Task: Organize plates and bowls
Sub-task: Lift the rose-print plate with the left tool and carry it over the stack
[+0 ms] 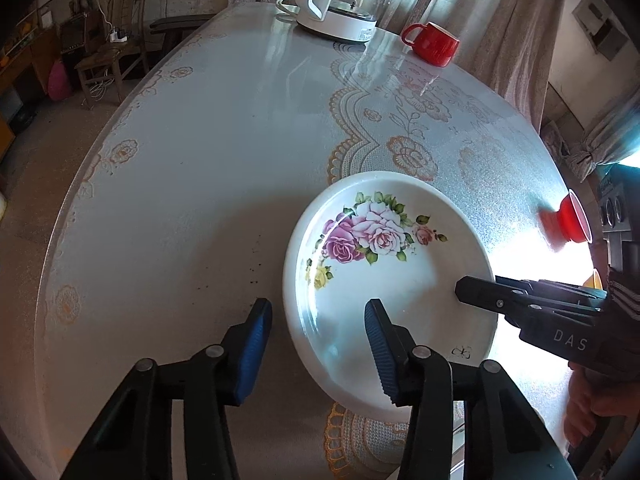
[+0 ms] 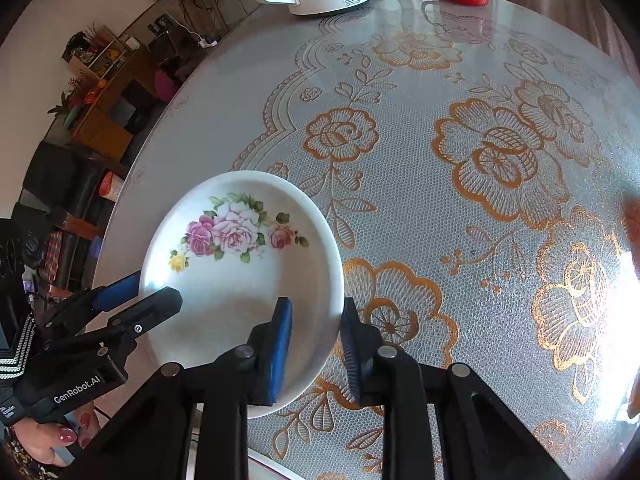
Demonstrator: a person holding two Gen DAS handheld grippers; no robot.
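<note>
Glossy white ceramic plate with a printed rose spray (image 1: 384,264), shallow and round, seated on the round table under a clear film over gold-flowered lace (image 2: 460,184), near its close edge. Left gripper (image 1: 318,354) straddling the plate's left rim, one ribbed blue pad (image 1: 376,344) over the well, the other (image 1: 254,344) outside on the table; jaws not yet pressing, daylight plainly visible at the outer pad. Right gripper (image 2: 316,354) astride the opposite rim, blue pad (image 2: 282,352) inside, its partner outside; gap narrow, yet actual contact with the rim impossible to confirm from either view. Likely trouble: glazed ceramic slick against rubber, so a pinch set only on the thin sloping lip may slide off on lifting; uneven pull from the two sides may tip the plate or skate it over the smooth film toward the table edge; a hard squeeze may chip the rim. Farther back, well clear: white kettle with a glass jug (image 1: 344,4), red glazed mug (image 1: 434,42).
</note>
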